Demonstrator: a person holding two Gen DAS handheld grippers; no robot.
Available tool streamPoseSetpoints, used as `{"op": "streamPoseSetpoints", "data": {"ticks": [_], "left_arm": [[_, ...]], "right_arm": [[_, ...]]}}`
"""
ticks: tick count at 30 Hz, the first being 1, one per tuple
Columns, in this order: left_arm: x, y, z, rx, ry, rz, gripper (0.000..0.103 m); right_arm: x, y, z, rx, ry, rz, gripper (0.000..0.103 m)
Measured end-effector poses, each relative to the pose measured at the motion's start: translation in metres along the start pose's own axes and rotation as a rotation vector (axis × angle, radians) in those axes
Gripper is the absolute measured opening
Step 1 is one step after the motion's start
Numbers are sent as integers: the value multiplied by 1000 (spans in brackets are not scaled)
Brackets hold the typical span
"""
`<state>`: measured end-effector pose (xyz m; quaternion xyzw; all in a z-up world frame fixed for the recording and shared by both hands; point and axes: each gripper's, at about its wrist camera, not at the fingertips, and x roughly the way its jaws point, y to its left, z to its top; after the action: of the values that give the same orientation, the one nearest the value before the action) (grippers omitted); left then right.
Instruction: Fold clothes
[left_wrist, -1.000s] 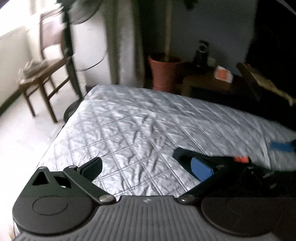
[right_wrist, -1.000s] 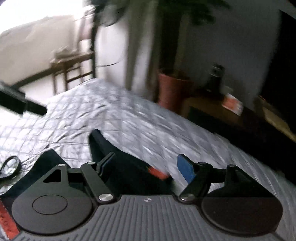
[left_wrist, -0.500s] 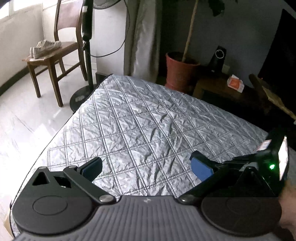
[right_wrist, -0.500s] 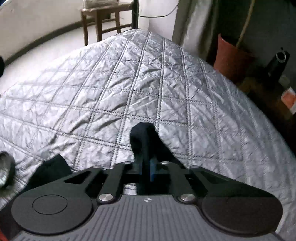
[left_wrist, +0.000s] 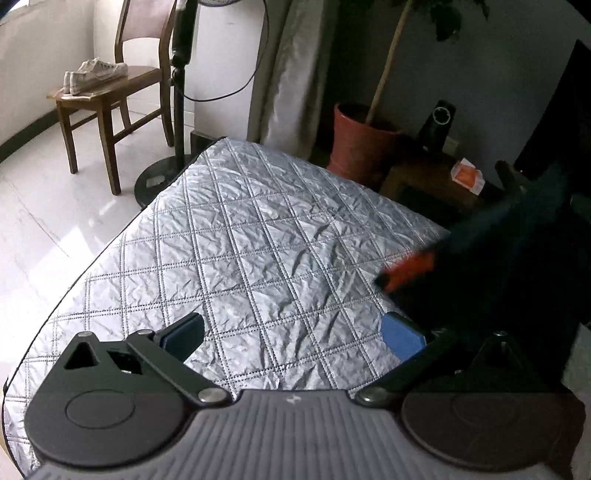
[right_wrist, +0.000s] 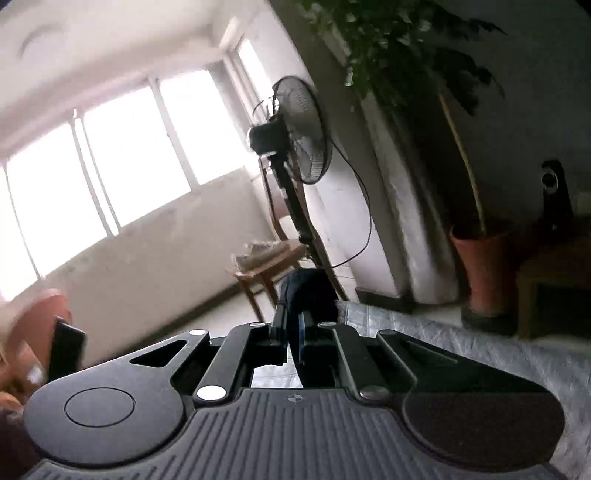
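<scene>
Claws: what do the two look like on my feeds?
Both match: the left claw and right claw have matte black linkage arms with silver pivot pins, blue pads on the fingertips, round black discs on either side, and a grey ribbed body bearing a small crosshair mark.

Dark garment (left_wrist: 517, 266): blurred where it hangs at the right of my left view, cut off by that edge; its kind unreadable. Orange patch (left_wrist: 410, 271) on it: smeared, unidentifiable. Fold of the garment (right_wrist: 308, 291) between my right jaws: the rest is hidden behind them. Hand (right_wrist: 33, 332) at left edge: blurred, cropped. Quilted surface (right_wrist: 480, 350): mostly hidden behind my right gripper body.
</scene>
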<state>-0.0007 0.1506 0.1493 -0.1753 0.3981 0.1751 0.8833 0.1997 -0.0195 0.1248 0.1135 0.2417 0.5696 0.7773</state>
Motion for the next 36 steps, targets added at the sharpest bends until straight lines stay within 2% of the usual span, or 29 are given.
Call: {"op": "streamPoseSetpoints", "data": {"ticks": [2, 6, 8, 12, 15, 16, 19, 21, 23, 24, 25, 27, 28, 29, 31, 33, 34, 35, 36], "left_arm": [[0, 0, 0, -4, -3, 3, 102], [1, 1, 0, -6, -1, 9, 102], [1, 0, -1, -3, 0, 13, 102], [2, 0, 0, -11, 2, 14, 102], [1, -1, -1, -10, 3, 15, 102], [1, -1, -1, -9, 2, 16, 102], [0, 2, 1, -25, -6, 27, 102], [-3, 5, 1, -38, -23, 48, 102], [-7, 7, 2, -39, -41, 69, 102], [-7, 8, 2, -39, -41, 69, 102], [-8, 10, 2, -40, -41, 68, 102], [-7, 12, 3, -44, -36, 64, 102], [-6, 13, 3, -47, -30, 62, 102], [-5, 14, 4, -54, -25, 59, 102], [-3, 15, 5, -73, -16, 52, 102], [-2, 15, 6, -85, -11, 38, 102], [-3, 14, 6, -81, -12, 36, 102], [-3, 13, 5, -77, -14, 35, 102], [-3, 12, 5, -72, -15, 37, 102]], "right_arm": [[-7, -10, -12, 54, 22, -61, 7], [-2, -21, -29, 50, 64, -192, 7], [1, -20, -24, 25, 47, -198, 7], [-1, -7, -3, -35, -45, -187, 7], [-3, 1, 9, -33, -102, -210, 7], [-4, 5, 9, -20, -124, -216, 7], [-3, 34, -10, -30, -113, -168, 8], [19, 47, -40, -23, 66, -163, 17], [45, 59, -74, -14, 277, -163, 19], [50, 64, -86, -26, 324, -156, 19], [45, 63, -88, -36, 302, -172, 22], [31, 56, -83, -48, 221, -230, 43], [24, 46, -73, -18, 168, -285, 66], [17, 29, -59, 32, 107, -363, 75], [21, 3, -36, 53, 84, -485, 76], [44, -11, -27, -25, 194, -558, 73], [56, -11, -30, -64, 251, -554, 72], [71, -6, -36, -91, 307, -510, 71], [83, 3, -44, -128, 348, -456, 64]]}}
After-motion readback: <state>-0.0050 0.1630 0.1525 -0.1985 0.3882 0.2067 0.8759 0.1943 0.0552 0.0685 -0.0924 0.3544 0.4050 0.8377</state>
